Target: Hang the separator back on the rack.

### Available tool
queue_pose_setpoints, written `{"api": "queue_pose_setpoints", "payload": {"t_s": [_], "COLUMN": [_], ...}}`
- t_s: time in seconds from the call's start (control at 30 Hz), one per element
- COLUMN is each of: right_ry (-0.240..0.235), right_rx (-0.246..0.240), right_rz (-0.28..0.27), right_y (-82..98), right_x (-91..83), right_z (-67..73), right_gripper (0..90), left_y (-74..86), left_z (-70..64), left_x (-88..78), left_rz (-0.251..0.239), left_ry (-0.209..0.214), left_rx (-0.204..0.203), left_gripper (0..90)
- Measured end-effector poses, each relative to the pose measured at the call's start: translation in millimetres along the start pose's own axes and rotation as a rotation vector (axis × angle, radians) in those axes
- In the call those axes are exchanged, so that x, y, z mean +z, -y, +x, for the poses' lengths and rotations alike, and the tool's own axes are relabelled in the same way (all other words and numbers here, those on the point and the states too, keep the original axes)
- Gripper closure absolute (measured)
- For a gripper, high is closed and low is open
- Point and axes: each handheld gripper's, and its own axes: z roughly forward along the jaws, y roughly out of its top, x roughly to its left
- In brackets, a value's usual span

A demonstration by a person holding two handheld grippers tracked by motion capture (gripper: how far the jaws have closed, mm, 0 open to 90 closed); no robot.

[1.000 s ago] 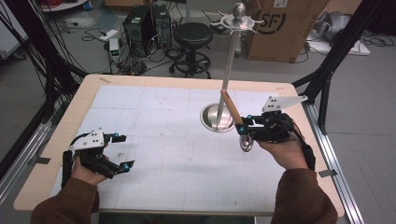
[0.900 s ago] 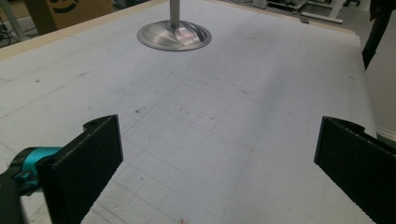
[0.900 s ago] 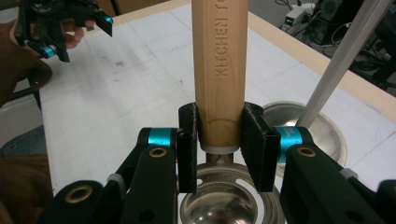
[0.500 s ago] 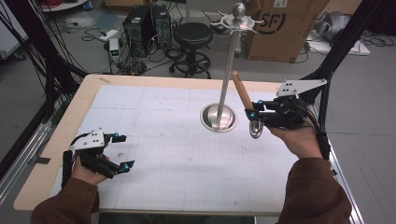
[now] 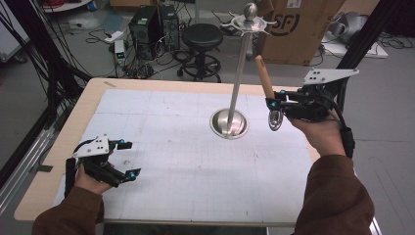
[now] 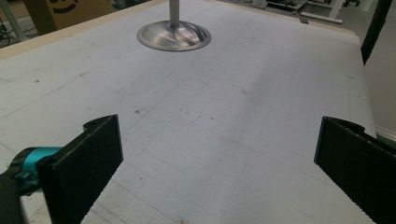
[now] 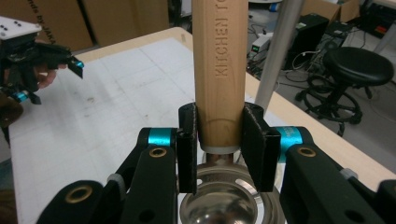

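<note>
- Ladle (image 5: 268, 90), wooden-handled with a steel bowl, hangs above the table's (image 5: 161, 105) right edge, handle tilted upward, bowl below.
- Left hand-held gripper (image 5: 128, 159) rests near the table's front left corner, jaws wide apart, grasping nothing.
- Steel stand (image 5: 230, 122) rises mid-table toward the back.
- Right hand-held gripper (image 5: 270, 104) clenches the ladle's handle just above the bowl.
</note>
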Motion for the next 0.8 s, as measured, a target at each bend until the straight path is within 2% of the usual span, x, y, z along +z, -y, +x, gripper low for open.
{"api": "queue_pose_setpoints", "payload": {"t_s": [0.1, 0.5, 0.8], "right_ry": [0.023, 0.056, 0.094], "right_rx": [-0.012, -0.012, 0.031], "right_rz": [0.001, -0.032, -0.029], "right_y": [-3.8, -23.0, -33.1], "right_x": [-0.7, -9.3, -19.3], "right_z": [-2.4, -12.8, -27.5], "right_gripper": [68.7, 68.7, 68.7], "left_y": [0.0, -0.1, 0.6], "left_z": [0.1, -0.2, 0.1], "left_x": [0.0, -0.4, -0.3], "left_rz": [0.002, 0.001, 0.004], "left_ry": [-0.001, 0.001, -0.001], "left_rx": [0.001, 0.001, -0.002], "left_gripper": [1.6, 1.6, 1.6]}}
